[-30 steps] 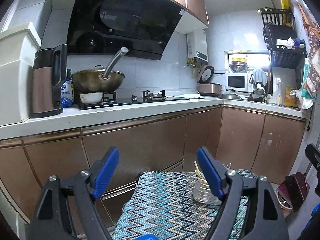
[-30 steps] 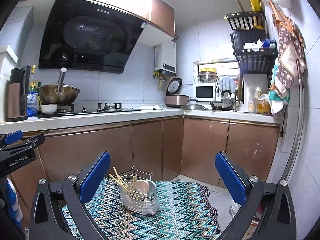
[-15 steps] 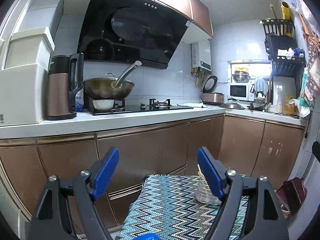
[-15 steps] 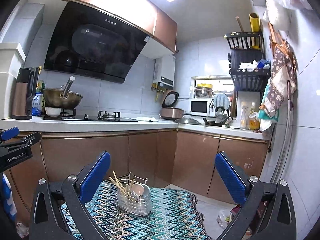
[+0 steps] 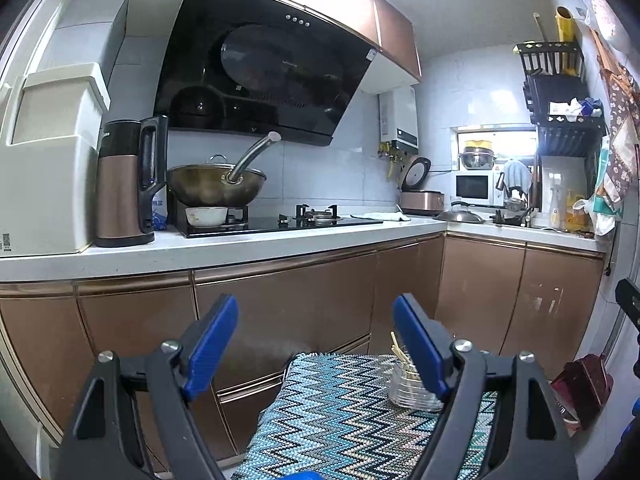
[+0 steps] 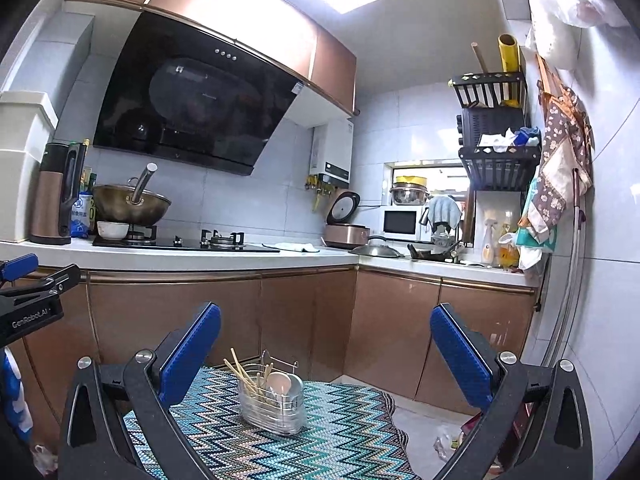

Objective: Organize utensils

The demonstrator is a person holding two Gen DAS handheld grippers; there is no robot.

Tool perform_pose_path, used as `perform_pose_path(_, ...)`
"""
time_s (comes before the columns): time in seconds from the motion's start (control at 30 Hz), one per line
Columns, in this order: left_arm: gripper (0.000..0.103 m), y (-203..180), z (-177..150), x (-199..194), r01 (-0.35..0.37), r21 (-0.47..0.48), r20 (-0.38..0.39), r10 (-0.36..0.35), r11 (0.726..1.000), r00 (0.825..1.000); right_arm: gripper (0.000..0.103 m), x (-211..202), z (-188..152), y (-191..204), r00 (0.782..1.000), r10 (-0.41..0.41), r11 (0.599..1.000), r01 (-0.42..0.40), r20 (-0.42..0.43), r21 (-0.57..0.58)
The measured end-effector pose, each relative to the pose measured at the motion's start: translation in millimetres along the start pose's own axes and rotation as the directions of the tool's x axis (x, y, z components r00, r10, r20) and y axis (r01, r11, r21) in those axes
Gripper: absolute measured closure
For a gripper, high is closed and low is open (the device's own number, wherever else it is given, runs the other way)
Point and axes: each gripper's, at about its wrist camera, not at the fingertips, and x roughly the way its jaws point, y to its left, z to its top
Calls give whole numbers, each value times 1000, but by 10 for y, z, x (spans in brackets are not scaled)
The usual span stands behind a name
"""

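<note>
While both our tools, the left tool (image 5: 316, 344) and right tool (image 6: 326, 344), hang wide apart holding nothing, the utensil holder (image 6: 273, 406) stands on the zigzag cloth (image 6: 320, 444) covering the desk. We think a clumsy reach could tip it, because the chopsticks (image 6: 240, 372) lean out.

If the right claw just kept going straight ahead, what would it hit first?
Probably the copper-brown lower cabinet doors under the counter. The open right claw points above the clear utensil caddy with chopsticks and spoons, so it likely passes over it, though depth is unclear.
</note>
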Motion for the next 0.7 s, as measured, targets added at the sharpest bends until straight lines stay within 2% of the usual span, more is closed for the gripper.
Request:
perform_pose_path(0.47, 23, -145, -198, 433, 7, 19, -66, -6, 1000, 998, 0, 443, -208, -21, 997, 5, 1000, -4, -81, 12)
perform_pose_path(0.7, 23, -196, -252, 616, 9, 15, -75, -8, 1000, 997, 0, 648, -294, -59, 994, 7, 1000, -5, -108, 21)
